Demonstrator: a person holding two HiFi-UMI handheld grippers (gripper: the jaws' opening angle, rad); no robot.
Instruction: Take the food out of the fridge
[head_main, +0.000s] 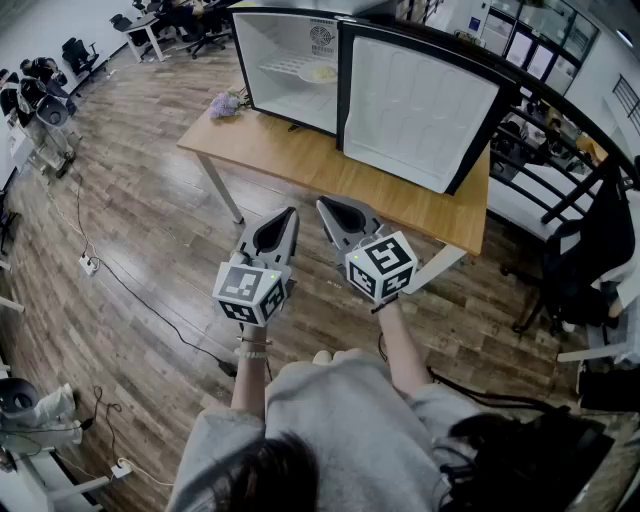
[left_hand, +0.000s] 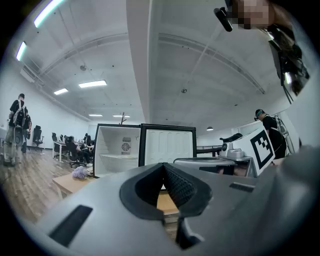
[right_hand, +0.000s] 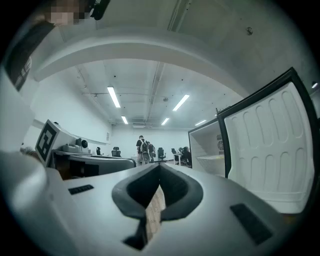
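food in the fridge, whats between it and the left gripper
Head view: only bare table and the fridge's open front lie between the left gripper and the food; nothing blocks.

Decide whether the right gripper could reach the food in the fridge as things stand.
Probably yes: the door stands open and nothing blocks the food on its shelf, though the right gripper is shut and short of the table.

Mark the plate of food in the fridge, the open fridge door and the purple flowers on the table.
plate of food (head_main: 322, 72), head view, middle of the plate.
fridge door (head_main: 420, 112), head view, white inner panel.
purple flowers (head_main: 225, 103), head view, centre of the bunch.
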